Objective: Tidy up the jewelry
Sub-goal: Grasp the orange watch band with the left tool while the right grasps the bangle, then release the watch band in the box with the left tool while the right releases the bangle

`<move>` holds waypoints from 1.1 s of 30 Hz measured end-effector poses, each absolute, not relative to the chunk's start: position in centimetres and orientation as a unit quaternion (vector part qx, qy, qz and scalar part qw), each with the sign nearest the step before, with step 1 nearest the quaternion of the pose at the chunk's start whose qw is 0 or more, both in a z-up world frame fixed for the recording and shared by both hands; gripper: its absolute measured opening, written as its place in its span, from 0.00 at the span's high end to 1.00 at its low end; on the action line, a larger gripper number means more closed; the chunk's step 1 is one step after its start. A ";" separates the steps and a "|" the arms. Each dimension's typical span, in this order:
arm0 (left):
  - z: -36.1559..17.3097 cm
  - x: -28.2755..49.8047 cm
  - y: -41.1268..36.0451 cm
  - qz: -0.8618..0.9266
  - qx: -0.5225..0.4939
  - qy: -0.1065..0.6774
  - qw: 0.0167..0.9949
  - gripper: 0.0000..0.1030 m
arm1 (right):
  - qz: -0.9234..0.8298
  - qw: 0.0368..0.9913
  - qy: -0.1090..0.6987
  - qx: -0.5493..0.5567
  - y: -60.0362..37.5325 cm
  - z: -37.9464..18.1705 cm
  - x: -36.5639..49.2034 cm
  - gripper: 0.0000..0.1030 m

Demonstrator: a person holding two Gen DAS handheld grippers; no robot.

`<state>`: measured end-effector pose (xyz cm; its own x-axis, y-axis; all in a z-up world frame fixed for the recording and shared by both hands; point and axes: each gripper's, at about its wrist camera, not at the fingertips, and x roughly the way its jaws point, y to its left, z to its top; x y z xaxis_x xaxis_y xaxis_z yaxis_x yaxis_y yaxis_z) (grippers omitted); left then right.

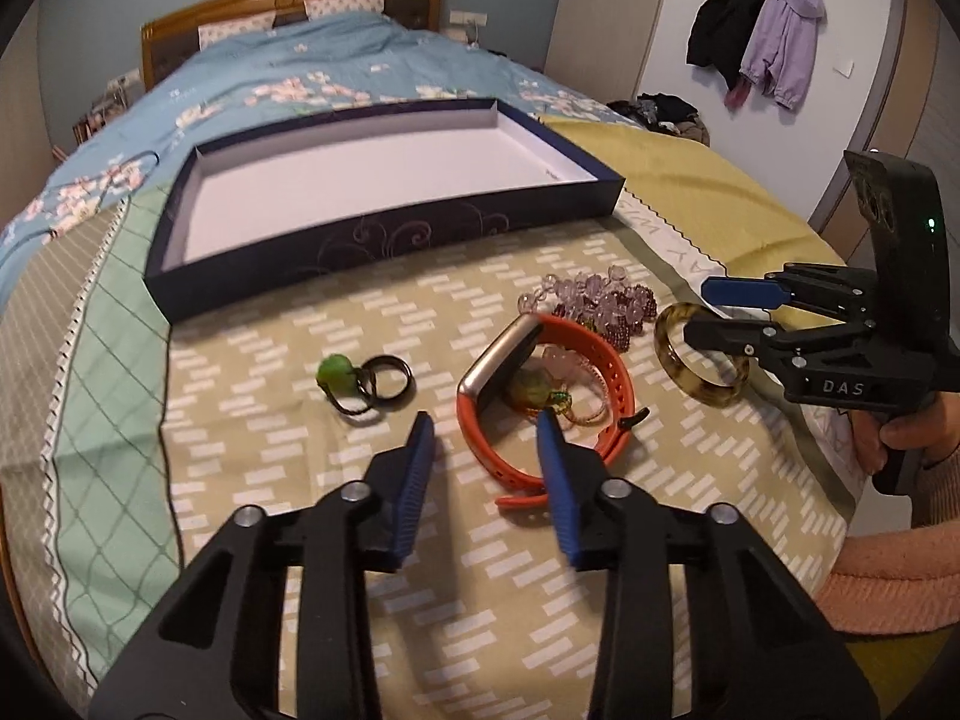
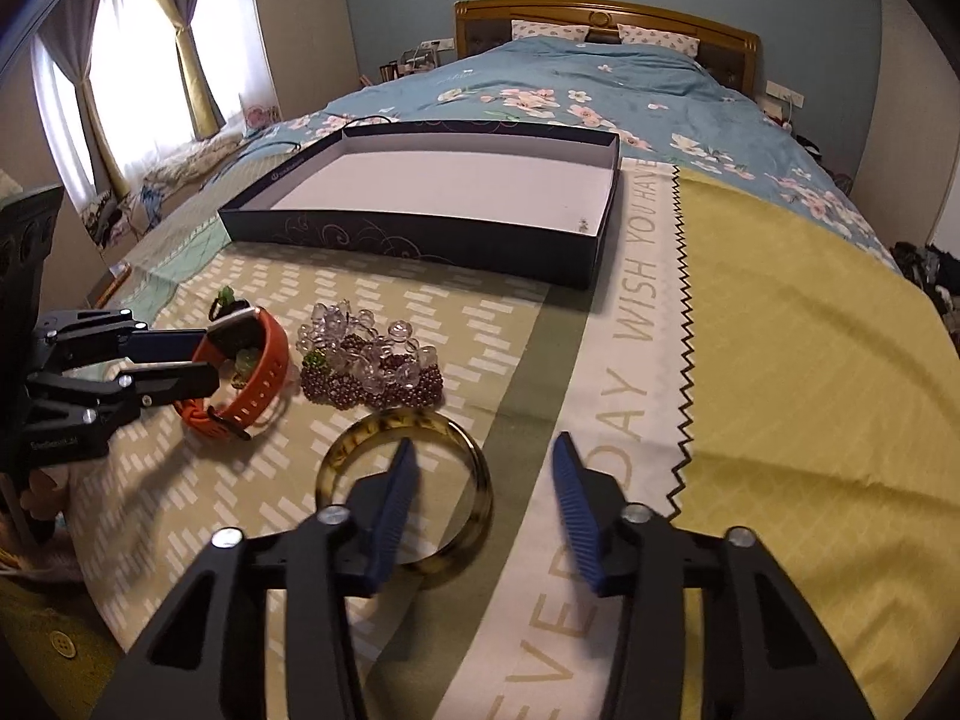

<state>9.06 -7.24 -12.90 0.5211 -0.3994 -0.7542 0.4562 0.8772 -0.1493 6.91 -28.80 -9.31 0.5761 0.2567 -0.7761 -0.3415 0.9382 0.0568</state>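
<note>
A dark blue box lid [image 1: 384, 234] with a white inside lies on the bed; it also shows in the right wrist view [image 2: 420, 240]. My left gripper [image 1: 486, 426] is open, its fingers astride the near side of an orange watch band [image 1: 618, 384], seen too from the right [image 2: 267, 372]. A tortoiseshell bangle [image 2: 462, 450] lies under my open right gripper [image 2: 483, 456], whose left finger sits over the ring; the bangle shows in the left wrist view [image 1: 708, 384]. Clear and maroon bead bracelets [image 2: 372, 366] lie between. A green-stone ring with black rings [image 1: 366, 381] lies at left.
All lies on a patterned olive and yellow cloth [image 2: 780, 330] on a bed with a blue floral quilt [image 2: 570, 96]. The wooden headboard [image 2: 606, 15] is at the far end. Coats [image 1: 756, 30] hang on a wall.
</note>
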 end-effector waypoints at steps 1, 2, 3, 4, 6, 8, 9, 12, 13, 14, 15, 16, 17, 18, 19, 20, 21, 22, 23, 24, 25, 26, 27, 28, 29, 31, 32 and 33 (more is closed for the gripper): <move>-13.0 9.3 -7.2 -0.250 0.027 0.427 0.869 0.76 | 0.171 0.886 0.429 -0.052 -28.9 -9.2 6.9 0.68; -12.9 9.4 -7.3 -0.251 0.024 0.429 0.867 0.81 | 0.174 0.884 0.430 -0.053 -28.9 -9.2 7.0 0.75; -12.9 9.5 -7.2 -0.250 0.021 0.431 0.867 0.82 | 0.175 0.884 0.431 -0.055 -29.0 -9.1 7.1 0.79; -12.8 9.6 -7.2 -0.248 0.019 0.433 0.867 0.83 | 0.178 0.883 0.432 -0.055 -29.1 -9.1 7.2 0.86; -12.7 9.9 -7.1 -0.245 0.015 0.436 0.866 0.85 | 0.185 0.880 0.434 -0.051 -29.2 -9.0 7.4 0.94; -12.5 10.1 -7.2 -0.244 0.012 0.438 0.865 0.88 | 0.186 0.880 0.434 -0.055 -29.2 -9.0 7.5 0.94; -12.5 10.2 -7.2 -0.243 0.013 0.437 0.866 0.90 | 0.187 0.880 0.433 -0.054 -29.2 -8.9 7.5 0.94; -12.1 10.2 -6.9 -0.239 0.015 0.434 0.868 0.91 | 0.201 0.882 0.425 -0.034 -29.5 -8.4 7.5 0.94; -12.0 10.2 -6.8 -0.239 0.014 0.434 0.868 0.91 | 0.201 0.884 0.420 -0.032 -29.6 -8.1 7.4 0.94; -11.9 10.0 -6.5 -0.240 0.013 0.433 0.869 0.91 | 0.200 0.886 0.417 -0.030 -29.7 -7.8 7.4 0.94; -11.7 10.0 -6.4 -0.241 0.012 0.432 0.869 0.91 | 0.200 0.888 0.413 -0.023 -29.8 -7.5 7.4 0.94; -11.4 10.0 -6.3 -0.243 0.010 0.428 0.870 0.91 | 0.200 0.890 0.409 -0.017 -29.9 -7.2 7.5 0.94; -11.1 9.9 -6.1 -0.244 0.009 0.424 0.872 0.92 | 0.199 0.892 0.405 -0.011 -30.0 -6.9 7.7 0.94; -10.7 9.9 -6.0 -0.245 0.009 0.418 0.875 0.94 | 0.201 0.894 0.401 -0.006 -30.0 -6.5 7.9 0.94; -10.4 9.8 -5.7 -0.246 0.007 0.413 0.877 0.94 | 0.204 0.895 0.396 -0.002 -30.0 -6.2 8.1 0.94; -10.0 9.8 -5.5 -0.248 0.005 0.407 0.879 0.94 | 0.207 0.896 0.393 0.000 -29.8 -5.9 8.3 0.94; -9.6 9.9 -5.2 -0.249 0.002 0.402 0.881 0.95 | 0.209 0.899 0.385 -0.001 -29.6 -5.4 8.7 0.94; -9.0 10.0 -5.0 -0.248 0.001 0.395 0.884 0.99 | 0.212 0.901 0.380 -0.002 -29.3 -5.0 8.9 0.94; -8.6 10.1 -4.8 -0.247 0.001 0.389 0.887 0.99 | 0.214 0.902 0.375 -0.002 -29.1 -4.7 9.2 0.94; -8.1 10.2 -4.5 -0.244 0.002 0.380 0.892 0.99 | 0.216 0.904 0.368 -0.003 -28.9 -4.2 9.6 0.94; -7.8 10.3 -4.3 -0.242 0.002 0.376 0.894 0.99 | 0.219 0.905 0.364 -0.004 -28.6 -3.9 10.0 0.94; -7.6 10.4 -4.1 -0.242 0.000 0.375 0.895 0.99 | 0.222 0.905 0.362 -0.004 -28.4 -3.8 10.3 0.94; -7.5 10.6 -3.7 -0.247 -0.009 0.379 0.892 0.99 | 0.226 0.906 0.359 -0.004 -28.1 -3.6 10.7 0.94; -7.6 10.7 -3.5 -0.257 -0.013 0.384 0.887 0.95 | 0.228 0.905 0.358 -0.005 -27.9 -3.5 10.9 0.94; -7.7 10.7 -3.3 -0.262 -0.011 0.387 0.884 0.91 | 0.231 0.905 0.358 -0.006 -27.7 -3.6 11.1 0.94; -8.2 10.2 -3.3 -0.263 0.002 0.392 0.882 0.86 | 0.235 0.903 0.361 -0.005 -27.4 -3.8 11.2 0.94; -8.5 10.1 -3.4 -0.270 0.005 0.398 0.877 0.82 | 0.235 0.901 0.364 -0.004 -27.3 -4.0 11.4 0.94; -8.9 9.9 -3.5 -0.272 0.012 0.402 0.874 0.82 | 0.235 0.900 0.367 -0.002 -27.2 -4.2 11.4 0.94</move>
<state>9.90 -3.53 -8.90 0.5290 -0.4660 -0.7093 0.4851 0.8518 -0.1978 11.41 -27.24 -4.20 0.6205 0.4215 -0.6613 -0.4243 0.8896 0.1688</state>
